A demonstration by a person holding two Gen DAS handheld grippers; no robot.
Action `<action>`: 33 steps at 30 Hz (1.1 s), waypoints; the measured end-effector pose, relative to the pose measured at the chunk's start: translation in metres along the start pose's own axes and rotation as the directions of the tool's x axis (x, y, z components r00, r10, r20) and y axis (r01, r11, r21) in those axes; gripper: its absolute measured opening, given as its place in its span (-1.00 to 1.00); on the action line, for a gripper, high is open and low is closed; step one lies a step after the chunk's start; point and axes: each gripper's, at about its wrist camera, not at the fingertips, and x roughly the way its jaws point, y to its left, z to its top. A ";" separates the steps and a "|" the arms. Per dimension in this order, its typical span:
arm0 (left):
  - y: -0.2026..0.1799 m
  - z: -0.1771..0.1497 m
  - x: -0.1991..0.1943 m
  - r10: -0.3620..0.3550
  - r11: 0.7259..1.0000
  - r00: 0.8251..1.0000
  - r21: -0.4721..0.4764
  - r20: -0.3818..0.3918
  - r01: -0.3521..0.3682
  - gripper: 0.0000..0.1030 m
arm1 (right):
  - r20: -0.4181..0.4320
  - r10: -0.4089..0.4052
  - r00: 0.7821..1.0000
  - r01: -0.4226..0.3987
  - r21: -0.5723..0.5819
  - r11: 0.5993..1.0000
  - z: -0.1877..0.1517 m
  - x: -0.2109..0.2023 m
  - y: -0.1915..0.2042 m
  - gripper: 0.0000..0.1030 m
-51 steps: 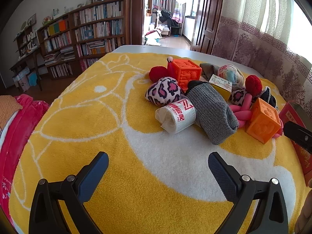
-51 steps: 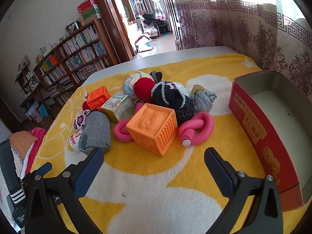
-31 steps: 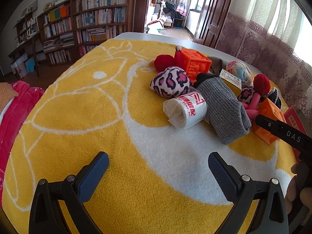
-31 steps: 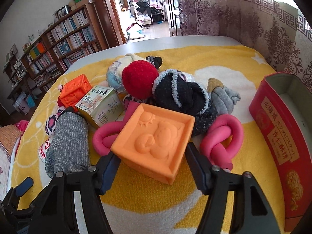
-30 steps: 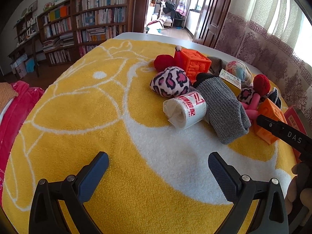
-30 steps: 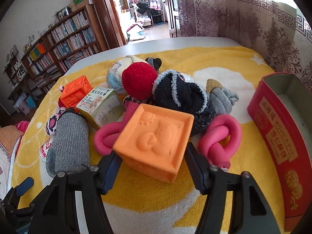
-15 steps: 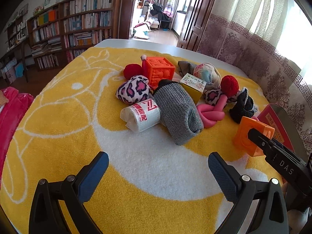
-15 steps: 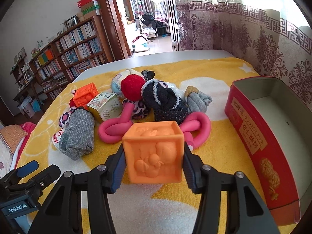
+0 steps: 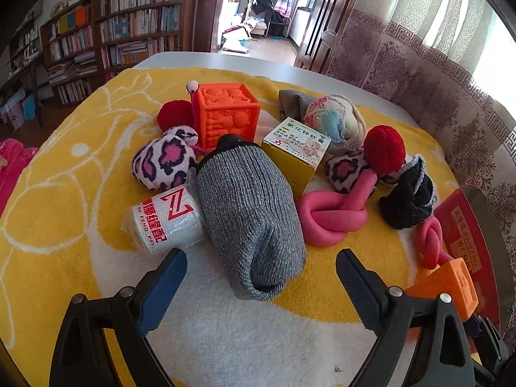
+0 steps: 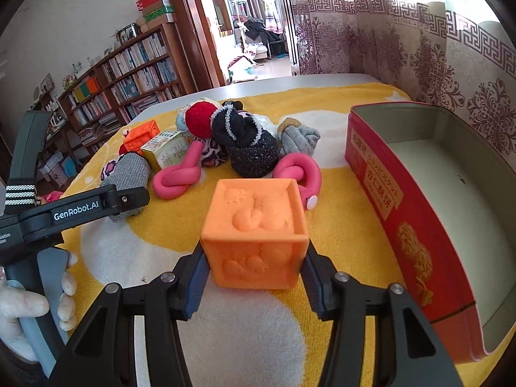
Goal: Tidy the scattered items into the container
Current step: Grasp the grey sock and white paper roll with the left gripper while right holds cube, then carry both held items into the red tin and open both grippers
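My right gripper (image 10: 254,258) is shut on an orange embossed cube (image 10: 254,225), held above the yellow towel just left of the open red tin (image 10: 387,200). The tin's inside shows bare. In the left wrist view the same cube (image 9: 448,287) hangs at the lower right, in front of the tin (image 9: 464,225). My left gripper (image 9: 260,258) has its jaws closing. The near end of a grey knitted sock (image 9: 248,200) lies between its fingers, with gaps on both sides. A white printed roll (image 9: 164,222) lies just beyond the left finger.
The pile behind holds a leopard-print ball (image 9: 164,161), a second orange cube (image 9: 229,116), a yellow box (image 9: 296,148), a pink knotted tube (image 9: 332,216), a black sock (image 9: 408,200) and a red pompom (image 9: 383,148). A hand (image 10: 32,306) grips the left gripper's handle. Curtains hang behind the tin.
The left gripper moved forward to the pile and narrowed, so the grey sock's end now lies between its fingers. The right gripper closed on the orange cube and carried it back toward the tin.
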 end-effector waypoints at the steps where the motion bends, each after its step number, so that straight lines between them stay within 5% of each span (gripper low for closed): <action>1: 0.001 0.000 0.005 -0.006 1.000 1.000 -0.002 -0.014 0.006 0.38 | 0.001 0.000 1.000 0.000 0.000 1.000 0.000 0.000 0.000 0.09; 5: 0.004 0.002 0.004 -0.011 1.000 1.000 0.006 0.014 0.011 0.00 | -0.012 0.016 1.000 -0.015 0.011 1.000 0.000 0.002 -0.002 0.10; 10: 0.011 0.000 -0.001 -0.045 0.999 0.999 -0.003 0.030 0.045 -0.19 | -0.030 0.016 0.999 -0.016 0.005 1.000 0.000 0.006 0.000 0.13; 19: 0.019 -0.006 -0.036 -0.069 0.998 0.992 0.012 0.103 0.068 -0.21 | -0.070 0.036 0.997 -0.034 0.035 0.999 -0.002 0.014 -0.005 0.18; 33: -0.018 -0.010 -0.083 -0.153 0.985 0.978 0.103 0.144 0.139 -0.21 | 0.094 0.072 0.993 -0.078 0.067 0.995 0.012 -0.039 -0.014 0.10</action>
